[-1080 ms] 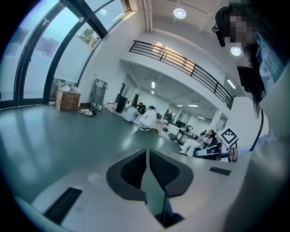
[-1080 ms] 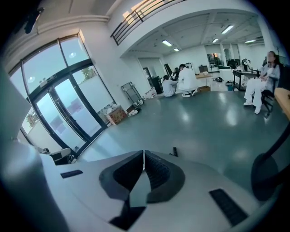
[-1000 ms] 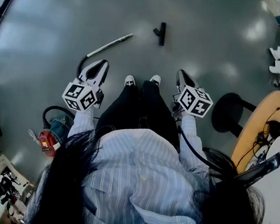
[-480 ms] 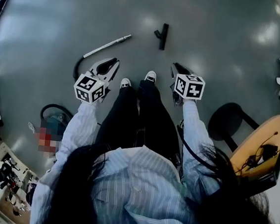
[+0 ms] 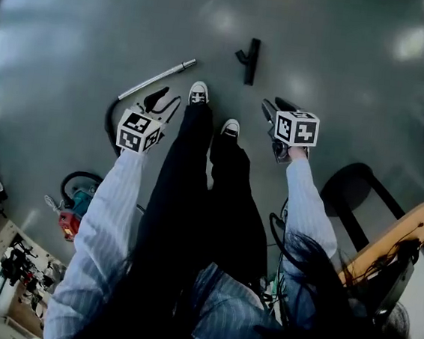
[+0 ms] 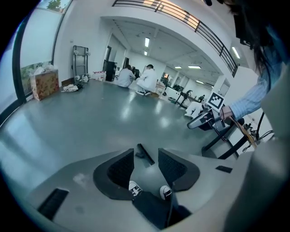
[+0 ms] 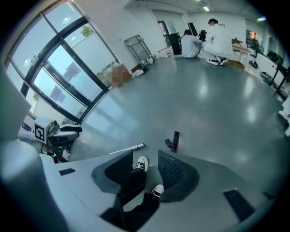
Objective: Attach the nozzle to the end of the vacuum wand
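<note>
your left gripper [image 5: 167, 97] and right gripper [image 5: 275, 104] have just been opening their fingers, both empty, with the nozzle [image 5: 249, 60] on the floor [image 5: 344, 58] ahead of the right one, lengthwise away from you, and the wand [image 5: 158, 79] slanting just beyond the left.

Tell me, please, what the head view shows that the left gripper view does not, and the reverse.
Only the head view shows the silver vacuum wand on the floor and the vacuum's body. Only the left gripper view shows people in white at the hall's far end and a box at the far left. Both show the black nozzle on the floor, the person's shoes and the right gripper, whose empty jaws have just been opening.
</note>
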A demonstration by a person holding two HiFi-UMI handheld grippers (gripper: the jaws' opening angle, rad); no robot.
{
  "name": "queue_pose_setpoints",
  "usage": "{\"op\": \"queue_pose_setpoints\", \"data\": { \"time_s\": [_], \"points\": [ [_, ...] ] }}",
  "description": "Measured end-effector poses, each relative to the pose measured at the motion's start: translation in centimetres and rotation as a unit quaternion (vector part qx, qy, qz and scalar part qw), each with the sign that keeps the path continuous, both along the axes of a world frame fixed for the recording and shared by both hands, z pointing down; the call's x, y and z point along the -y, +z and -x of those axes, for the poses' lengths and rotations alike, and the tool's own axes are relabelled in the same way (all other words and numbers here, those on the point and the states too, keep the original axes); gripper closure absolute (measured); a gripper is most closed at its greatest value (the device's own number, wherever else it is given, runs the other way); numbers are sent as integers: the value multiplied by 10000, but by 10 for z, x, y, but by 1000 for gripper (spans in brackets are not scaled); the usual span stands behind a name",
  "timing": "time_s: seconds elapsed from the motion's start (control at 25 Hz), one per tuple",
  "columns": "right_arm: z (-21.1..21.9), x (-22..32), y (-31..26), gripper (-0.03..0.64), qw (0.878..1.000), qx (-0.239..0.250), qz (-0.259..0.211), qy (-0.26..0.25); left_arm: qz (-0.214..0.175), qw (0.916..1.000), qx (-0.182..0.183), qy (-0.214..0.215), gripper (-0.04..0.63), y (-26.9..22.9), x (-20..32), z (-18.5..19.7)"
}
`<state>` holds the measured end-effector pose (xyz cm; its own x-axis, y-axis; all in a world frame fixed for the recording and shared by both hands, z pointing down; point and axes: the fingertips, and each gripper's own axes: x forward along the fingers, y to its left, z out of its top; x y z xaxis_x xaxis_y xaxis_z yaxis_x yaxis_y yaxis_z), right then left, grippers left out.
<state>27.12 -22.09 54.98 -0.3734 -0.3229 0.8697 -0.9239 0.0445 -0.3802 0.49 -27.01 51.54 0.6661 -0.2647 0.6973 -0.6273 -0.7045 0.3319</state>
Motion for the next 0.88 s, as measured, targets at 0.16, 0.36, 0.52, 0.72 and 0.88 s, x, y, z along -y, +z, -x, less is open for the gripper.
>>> {"op": "queue_pose_setpoints", "data": {
  "time_s": [0.16,0.36,0.52,0.72,0.88],
  "points": [
    [1,21,52,435,9993,45,239,300,243,9991,253,241,437,59,39,20],
    [6,59,117,377,9978,-186,462,444,427,9980,423,190,430,134,81,52],
    [5,71,188,354,9966,-344,619,413,600,9964,562,192,415,206,78,67],
    [1,65,287,347,9940,-740,807,79,750,9955,562,-143,407,291,55,80],
    [-10,66,363,336,9903,-1063,899,59,706,9949,708,-120,401,359,43,88]
  ]
}}
